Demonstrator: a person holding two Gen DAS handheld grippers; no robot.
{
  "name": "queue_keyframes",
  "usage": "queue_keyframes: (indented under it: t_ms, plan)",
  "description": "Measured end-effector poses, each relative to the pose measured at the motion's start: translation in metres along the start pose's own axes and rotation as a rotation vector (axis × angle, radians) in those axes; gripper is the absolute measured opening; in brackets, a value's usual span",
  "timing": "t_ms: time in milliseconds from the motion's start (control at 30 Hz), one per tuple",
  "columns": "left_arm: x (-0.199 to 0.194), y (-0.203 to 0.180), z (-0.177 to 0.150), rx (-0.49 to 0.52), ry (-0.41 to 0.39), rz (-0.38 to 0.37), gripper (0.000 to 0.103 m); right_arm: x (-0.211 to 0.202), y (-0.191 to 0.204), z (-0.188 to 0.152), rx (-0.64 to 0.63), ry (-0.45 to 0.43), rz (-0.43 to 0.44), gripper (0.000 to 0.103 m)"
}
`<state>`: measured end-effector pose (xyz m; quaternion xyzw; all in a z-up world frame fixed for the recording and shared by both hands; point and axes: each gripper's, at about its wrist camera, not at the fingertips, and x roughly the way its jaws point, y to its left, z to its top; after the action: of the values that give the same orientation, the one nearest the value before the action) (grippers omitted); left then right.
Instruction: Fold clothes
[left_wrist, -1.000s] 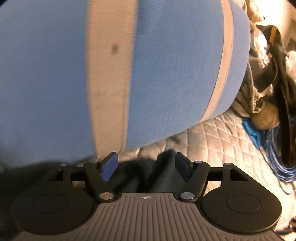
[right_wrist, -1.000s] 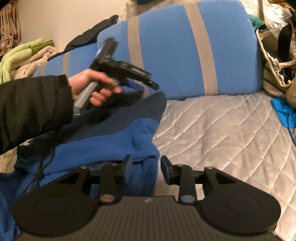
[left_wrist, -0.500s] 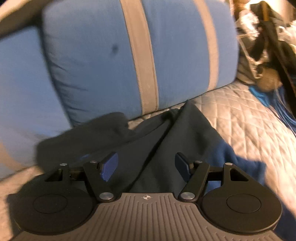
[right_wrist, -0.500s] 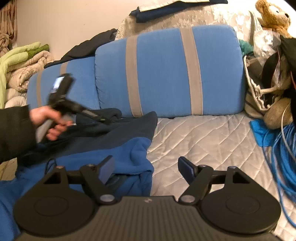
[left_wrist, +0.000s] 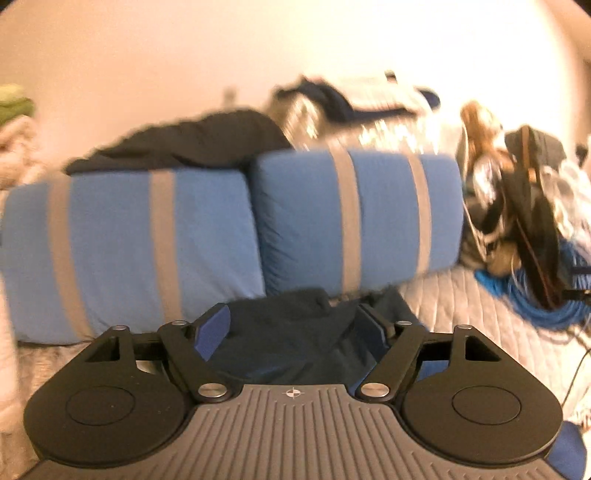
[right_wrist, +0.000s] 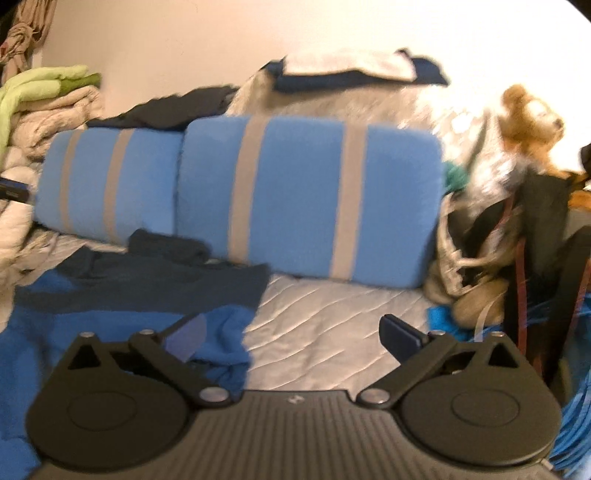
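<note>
Both tools held level above the bed, released.
The left tool (left_wrist: 291, 325) and right tool (right_wrist: 291, 338) are spread wide over the blue garment (right_wrist: 110, 306); nothing is gripped.

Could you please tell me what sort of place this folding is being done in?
Most likely a lived-in bedroom. The blue garment lies on a quilted bedspread in front of two striped blue pillows, with a teddy bear and heaps of bedding stacked around the edges.

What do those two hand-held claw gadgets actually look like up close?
Both match. The left gripper and right gripper have a ribbed grey body with a small crosshair mark, two round black discs, black linkage arms with silver rivets, and dark blue fingertips.
</note>
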<state>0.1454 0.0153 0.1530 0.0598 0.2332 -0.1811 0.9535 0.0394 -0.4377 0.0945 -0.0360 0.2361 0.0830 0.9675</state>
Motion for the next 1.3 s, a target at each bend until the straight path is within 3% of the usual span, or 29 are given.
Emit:
queue_keyframes:
  t_ms: [333,467,700,800,1000,1200,1300]
  plan:
    - [-0.093,0.029,0.005,-0.064,-0.169,0.032,0.078,-0.048,-0.043,0.017,0.021,-0.106,-0.063,0.103]
    - [-0.131,0.047,0.007,-0.132,-0.220,-0.001,0.078,-0.076,-0.057,0.036,0.079,-0.166,-0.076,0.103]
    - [-0.203,0.059,0.010,-0.130,-0.308,0.046,0.079,-0.136,-0.084,0.079,0.179,-0.258,-0.088,0.103]
    - [-0.224,0.059,0.008,-0.150,-0.289,0.063,0.079,-0.155,-0.091,0.092,0.170,-0.255,-0.110,0.103]
    - [-0.239,0.049,-0.012,-0.165,-0.211,0.103,0.079,-0.177,-0.092,0.101,0.156,-0.209,-0.073,0.103]
    - [-0.220,0.020,-0.057,-0.168,-0.071,0.089,0.079,-0.162,-0.065,0.079,0.044,-0.095,-0.066,0.103]
    - [-0.210,0.001,-0.086,-0.149,-0.025,0.074,0.079,-0.157,-0.046,0.062,0.006,-0.081,-0.039,0.103]
